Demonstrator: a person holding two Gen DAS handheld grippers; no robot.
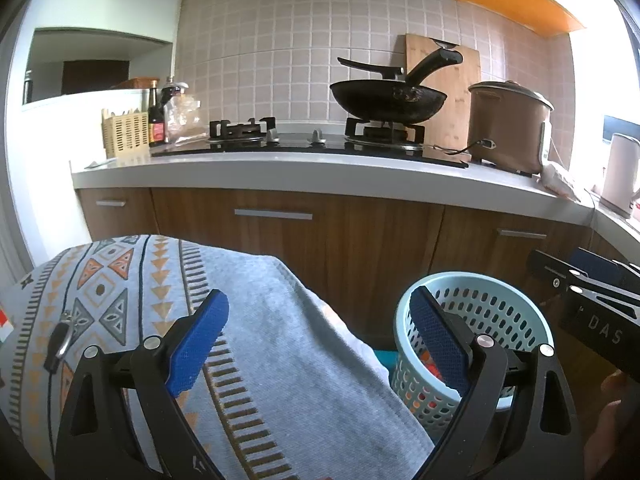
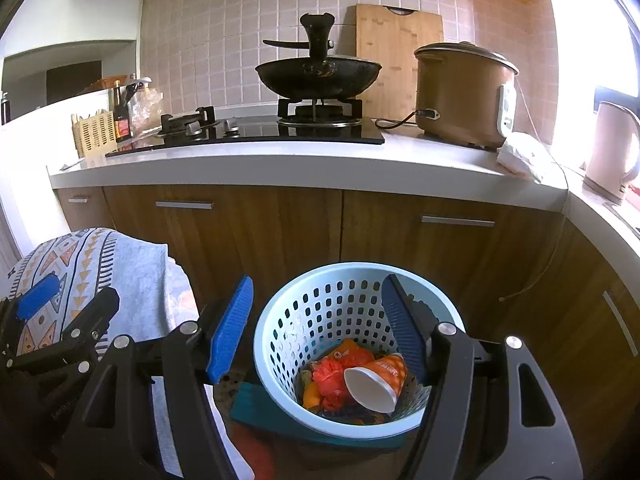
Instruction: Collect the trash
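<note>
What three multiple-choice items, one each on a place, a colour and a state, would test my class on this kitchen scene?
1. Where does the paper cup lie?
A. On the counter
B. Inside the basket
C. On the stove

2. What colour is the basket?
A. Light blue
B. Red
C. Black

3. How does the right claw stand?
A. Shut on the cup
C. Shut on the cloth
B. Open, holding nothing

Answers: 1 B, the cup rests on its side among the orange wrappers in the basket. 2 A, its perforated wall is light blue. 3 B, its blue fingers stand wide apart over the basket.
</note>
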